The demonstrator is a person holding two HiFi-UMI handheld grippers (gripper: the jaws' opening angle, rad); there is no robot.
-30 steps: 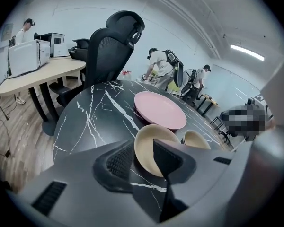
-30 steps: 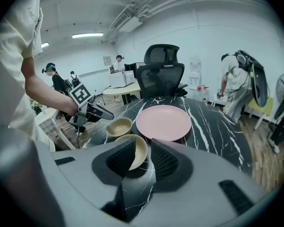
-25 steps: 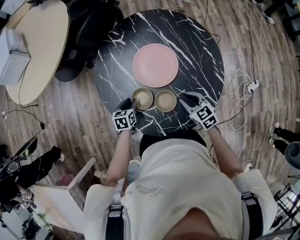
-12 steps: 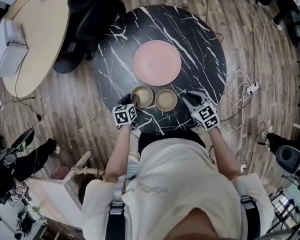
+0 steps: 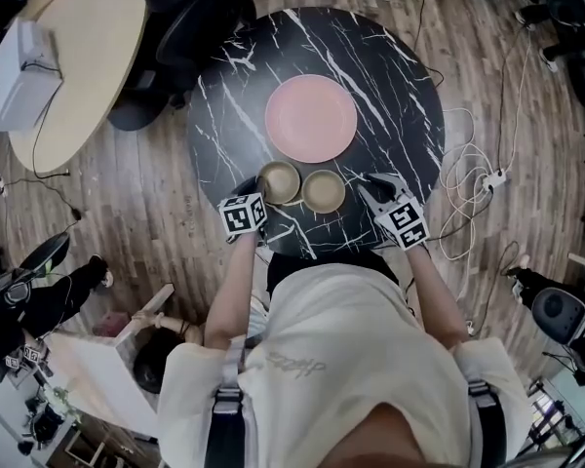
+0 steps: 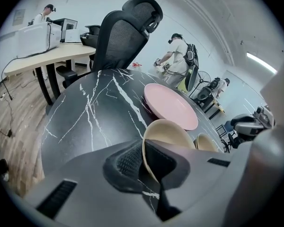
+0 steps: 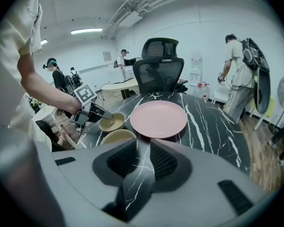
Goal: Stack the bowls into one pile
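Note:
Two beige bowls stand side by side on the black marble table [image 5: 390, 86], in front of a pink plate [image 5: 310, 118]. My left gripper [image 5: 260, 196] has just been closing and is now shut on the near rim of the left bowl [image 5: 279, 182]. In the left gripper view that rim [image 6: 168, 131] runs between the pads. My right gripper [image 5: 366, 188] hovers just right of the right bowl [image 5: 324, 191]. Its jaws have just been closing a little but stand open with only bare table between them [image 7: 143, 157]. The right gripper view shows both bowls [image 7: 112, 122] [image 7: 117, 136].
A beige round table [image 5: 78, 66] with a white box [image 5: 19, 61] stands at the left. A black office chair [image 5: 190, 27] sits between the two tables. Cables and a power strip [image 5: 487, 178] lie on the wooden floor at the right. Other people stand around.
My left gripper's jaws have closed on the left bowl's near rim. Both hands stay in about the same places, and the bowls have not shifted.

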